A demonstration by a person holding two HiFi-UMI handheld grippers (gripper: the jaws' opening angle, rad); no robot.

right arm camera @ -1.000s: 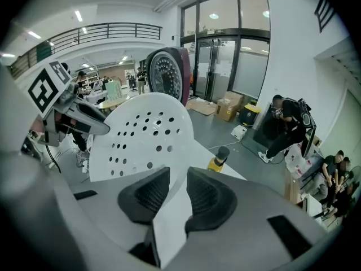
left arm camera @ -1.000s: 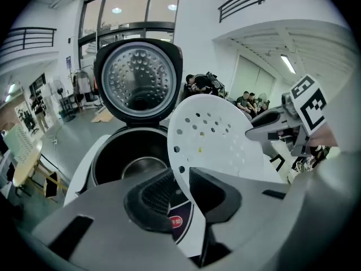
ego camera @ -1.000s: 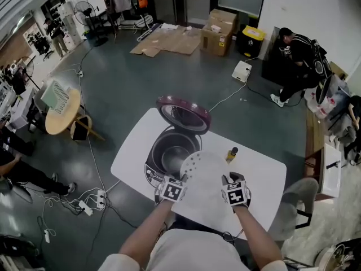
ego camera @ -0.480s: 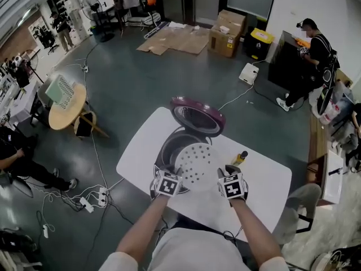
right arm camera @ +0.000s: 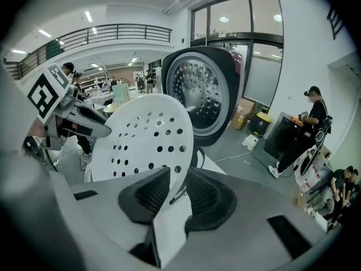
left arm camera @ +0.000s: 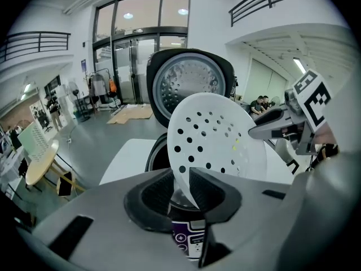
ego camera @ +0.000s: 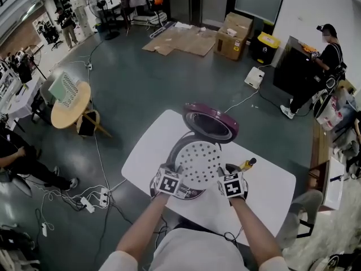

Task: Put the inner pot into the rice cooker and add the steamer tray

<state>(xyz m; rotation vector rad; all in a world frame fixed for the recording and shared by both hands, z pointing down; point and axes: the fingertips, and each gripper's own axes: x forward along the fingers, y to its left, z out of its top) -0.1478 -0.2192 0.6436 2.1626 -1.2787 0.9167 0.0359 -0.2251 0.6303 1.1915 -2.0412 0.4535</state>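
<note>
The step in hand is to set the steamer tray (ego camera: 198, 161) into the rice cooker (ego camera: 171, 154), which stands in the middle of the head view on the white table (ego camera: 148, 148), with its lid (ego camera: 210, 123) tipped open behind it. The left gripper (ego camera: 179, 173) is closed on the lower left edge of the tray and the right gripper (ego camera: 221, 174) is closed on its lower right edge. In each gripper view the thin white rim passes between the two pads and is pinched there. The tray hangs over the opening and does not look seated yet; whether it is exactly level I cannot tell. It covers most of the opening, so I cannot see whether the inner pot is inside. To do this well, I think both hands should go down together and bring the tray level, so that its rim meets the cooker all around at once and does not catch on one side. The grip is only on the near edge, so a slow movement is safer. The jaws should open only when the tray rests flat. The small bottle (ego camera: 248, 164) just right of the cooker should not be knocked by the right hand.
</note>
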